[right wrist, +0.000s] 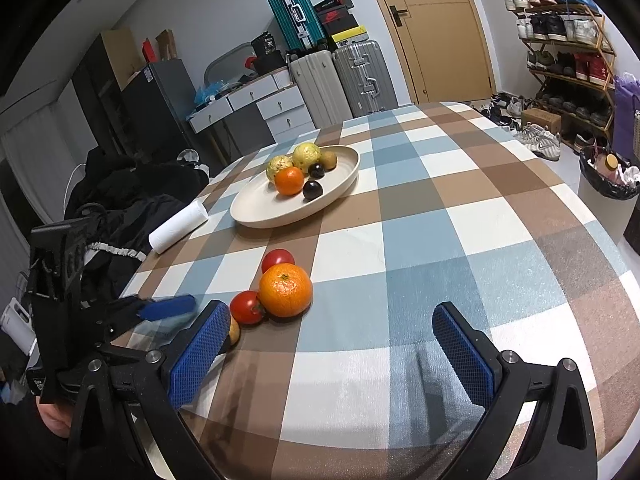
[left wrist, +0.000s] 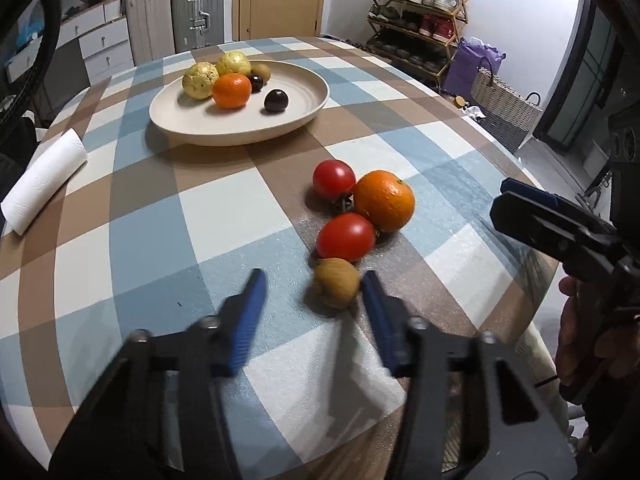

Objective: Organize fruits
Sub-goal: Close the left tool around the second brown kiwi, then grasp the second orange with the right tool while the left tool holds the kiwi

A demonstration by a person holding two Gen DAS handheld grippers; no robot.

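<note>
A cream plate (left wrist: 296, 114) (right wrist: 340, 194) at the back of the checked table holds two yellow fruits, an orange (left wrist: 231, 90), a kiwi and two dark plums. On the cloth lie two tomatoes (left wrist: 334, 178) (left wrist: 346, 236), a large orange (left wrist: 383, 200) (right wrist: 285, 290) and a brown kiwi (left wrist: 336, 282). My left gripper (left wrist: 314, 286) is open, its fingers on either side of the kiwi, the right finger nearly touching it. My right gripper (right wrist: 328, 324) is open and empty, near the table's front edge, right of the fruit cluster.
A roll of white paper (left wrist: 42, 182) (right wrist: 179, 226) lies at the table's left edge. Suitcases, drawers and a shoe rack stand beyond the table. The right gripper shows at the right edge of the left wrist view (left wrist: 560, 228).
</note>
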